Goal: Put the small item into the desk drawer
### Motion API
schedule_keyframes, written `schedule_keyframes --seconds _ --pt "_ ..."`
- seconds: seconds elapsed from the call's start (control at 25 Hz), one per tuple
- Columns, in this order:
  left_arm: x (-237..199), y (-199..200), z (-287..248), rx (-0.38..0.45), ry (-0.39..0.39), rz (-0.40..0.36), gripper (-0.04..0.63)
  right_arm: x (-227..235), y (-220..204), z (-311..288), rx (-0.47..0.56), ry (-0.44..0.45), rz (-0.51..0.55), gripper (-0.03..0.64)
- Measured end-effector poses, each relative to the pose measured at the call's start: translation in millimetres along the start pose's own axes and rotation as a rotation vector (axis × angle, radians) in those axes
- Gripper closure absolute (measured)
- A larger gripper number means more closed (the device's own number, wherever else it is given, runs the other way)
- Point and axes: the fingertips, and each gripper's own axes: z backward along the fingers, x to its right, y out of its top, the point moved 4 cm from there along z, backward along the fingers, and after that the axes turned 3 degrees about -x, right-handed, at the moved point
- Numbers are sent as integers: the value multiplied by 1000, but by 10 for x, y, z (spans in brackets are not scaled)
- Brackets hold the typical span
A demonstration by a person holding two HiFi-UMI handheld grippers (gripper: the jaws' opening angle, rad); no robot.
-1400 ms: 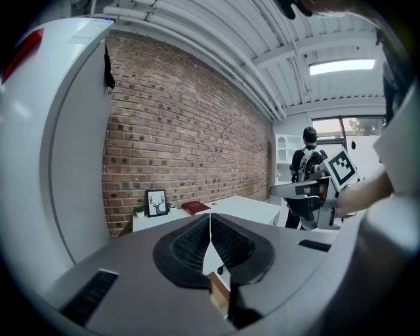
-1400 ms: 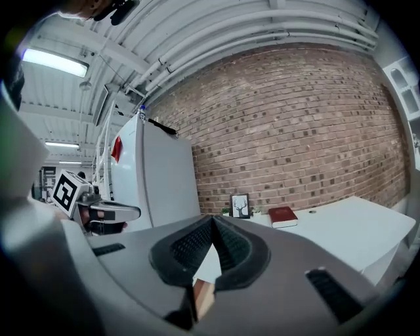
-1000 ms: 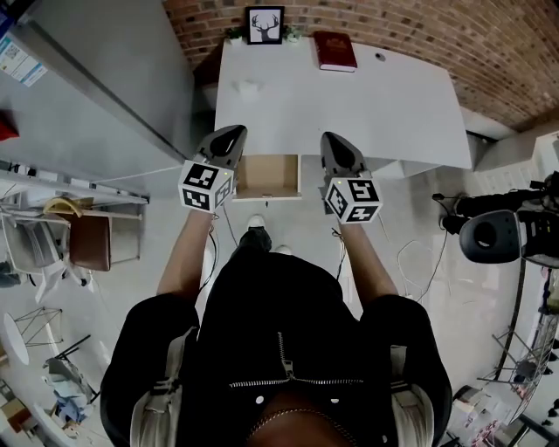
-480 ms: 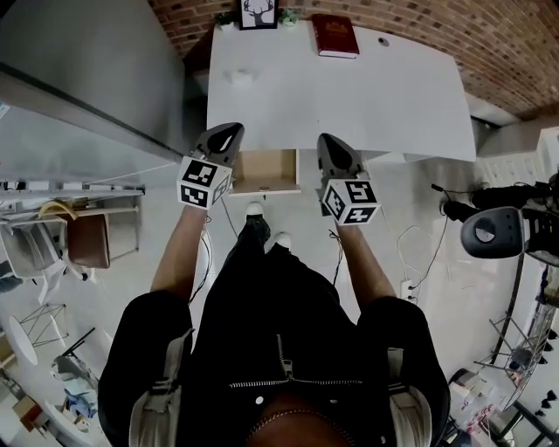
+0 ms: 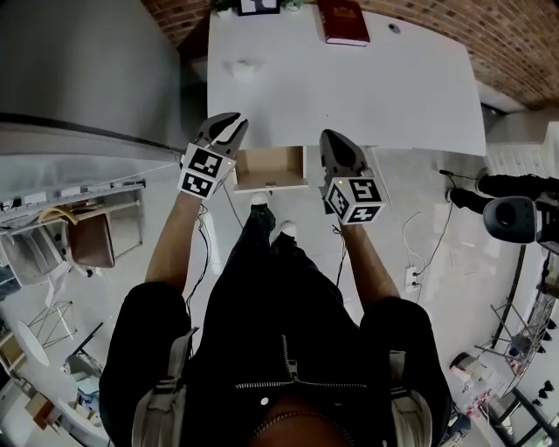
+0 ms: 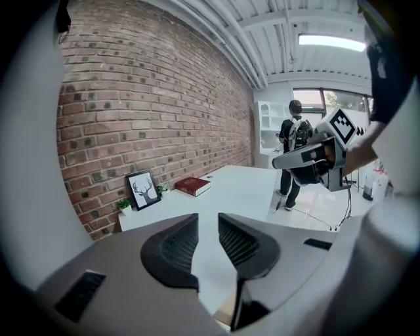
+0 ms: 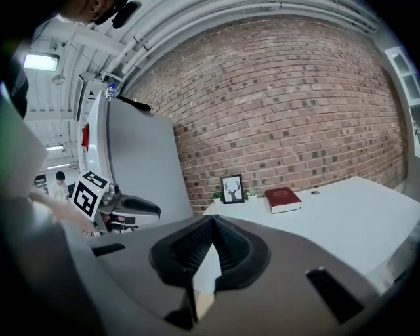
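1. White desk (image 5: 410,87) stands against a red brick wall (image 5: 515,52). At its back edge are a framed deer picture (image 5: 255,5), a small green plant (image 6: 123,204) just beside the frame, and a dark red book (image 5: 343,22) lying flat.
2. The small item (image 5: 242,68) sits on the desk top towards the back left, pale and too small to identify. It is well apart from both grippers and outside the drawer.
3. The drawer (image 5: 271,168) is pulled open under the desk's front edge, showing a light wooden inside. It lies between the two grippers, with nothing in front of it but the person's shoes (image 5: 256,202) on the floor below.
4. A grey panel (image 5: 79,70) rises to the left of the desk. A brown chair (image 5: 90,240) stands further left, and a camera (image 5: 515,218) with loose cables (image 5: 419,249) stands on the right.
5. Another person (image 6: 293,154) stands far off in the left gripper view.
6. Both forearms reach forward, and each gripper points at the desk, tilted slightly down.
7. The left gripper (image 5: 227,127) is at the desk's front left corner. Its jaws have just been opening and stand slightly apart, with nothing between them.
8. The right gripper (image 5: 332,140) is at the front edge, right of the drawer. Its jaw tips are pressed together and hold nothing.
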Motion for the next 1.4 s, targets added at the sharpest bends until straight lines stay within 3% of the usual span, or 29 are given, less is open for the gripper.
schedule_keyframes --seconds 0.08,0.16,0.52,0.88,1.16,1.4 --pt "-77 -40 -86 -15 -20 -12 420 -4 -25 -65 -11 -3 -2 611" --pt "-169 -79 -166 -31 -20 -32 380 6 -56 -122 -22 -10 -7 611" --pt "-688 -246 -679 -156 -4 -109 371 119 -181 -218 -68 -51 -44 611" --pt "-1060 -403 -1310 -297 -33 -278 348 212 -319 -225 -107 -103 -95 611" --pt "-1325 -576 -1820 -428 -55 -464 340 296 -481 -167 -144 -155 -153 611" --pt "-1475 -770 -2163 -545 -84 -560 322 435 -628 -58 -182 -217 -188 611"
